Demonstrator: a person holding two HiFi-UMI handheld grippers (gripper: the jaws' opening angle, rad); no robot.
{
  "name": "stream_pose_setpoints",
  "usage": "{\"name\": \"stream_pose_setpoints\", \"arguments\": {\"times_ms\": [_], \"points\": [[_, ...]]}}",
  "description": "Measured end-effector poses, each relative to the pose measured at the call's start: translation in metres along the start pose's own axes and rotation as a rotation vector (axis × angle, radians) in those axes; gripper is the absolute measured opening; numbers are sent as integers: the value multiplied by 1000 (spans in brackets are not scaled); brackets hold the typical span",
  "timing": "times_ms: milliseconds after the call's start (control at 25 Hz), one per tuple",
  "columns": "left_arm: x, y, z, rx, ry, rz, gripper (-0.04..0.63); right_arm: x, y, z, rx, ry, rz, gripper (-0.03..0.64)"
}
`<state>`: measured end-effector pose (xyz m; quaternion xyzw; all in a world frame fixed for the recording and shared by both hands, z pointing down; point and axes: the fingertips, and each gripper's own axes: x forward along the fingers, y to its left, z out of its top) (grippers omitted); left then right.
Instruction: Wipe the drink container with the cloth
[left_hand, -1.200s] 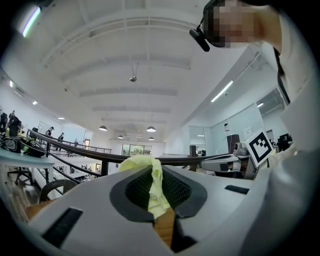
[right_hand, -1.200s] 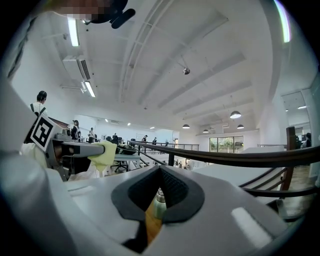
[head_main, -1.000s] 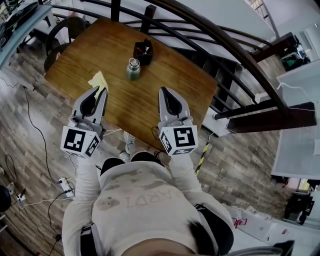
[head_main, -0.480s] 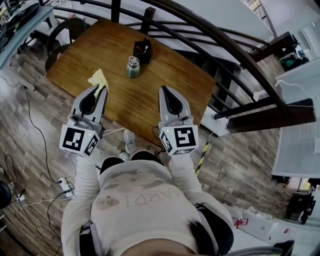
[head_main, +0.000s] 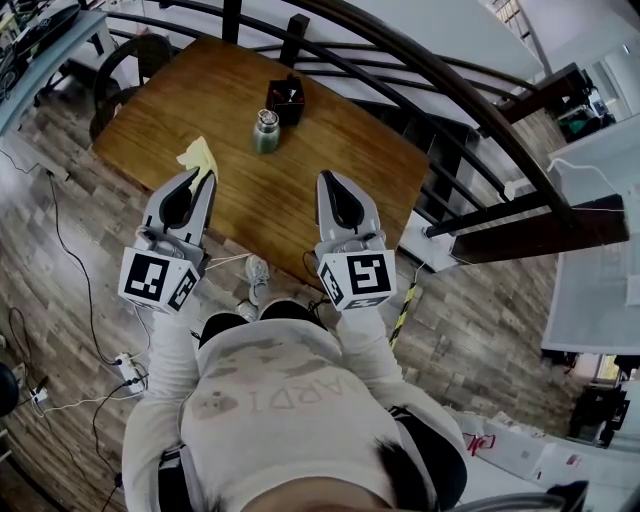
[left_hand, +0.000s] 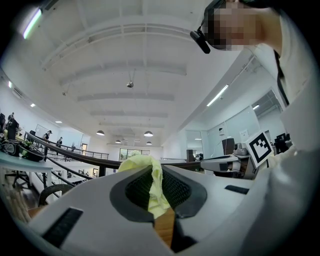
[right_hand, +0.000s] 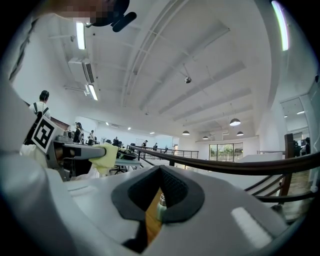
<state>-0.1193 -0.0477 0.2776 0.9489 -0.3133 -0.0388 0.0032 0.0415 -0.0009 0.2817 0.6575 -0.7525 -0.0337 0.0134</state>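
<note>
The drink container (head_main: 265, 135), a green bottle with a silver lid, stands upright near the middle of the wooden table (head_main: 330, 160). My left gripper (head_main: 203, 180) is shut on a pale yellow cloth (head_main: 197, 159), whose free end sticks out past the tips over the table's near left part. In the left gripper view the cloth (left_hand: 150, 185) is pinched between the jaws of the left gripper (left_hand: 152, 167). My right gripper (head_main: 327, 182) is shut and holds nothing, well short of the bottle. Through the right gripper's (right_hand: 160, 169) jaw gap the bottle (right_hand: 161, 206) shows ahead.
A black box (head_main: 286, 100) stands just behind the bottle. A curved dark railing (head_main: 450, 90) runs along the table's far and right sides. A chair (head_main: 125, 70) stands at the table's far left. Cables (head_main: 70, 260) lie on the wood floor to the left.
</note>
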Motion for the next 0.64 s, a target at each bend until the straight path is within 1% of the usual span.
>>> {"name": "stream_pose_setpoints", "arguments": {"times_ms": [640], "points": [[-13,-8,0,-4,-10,4,26,-13,5,2,9,-9,-3,11]]}}
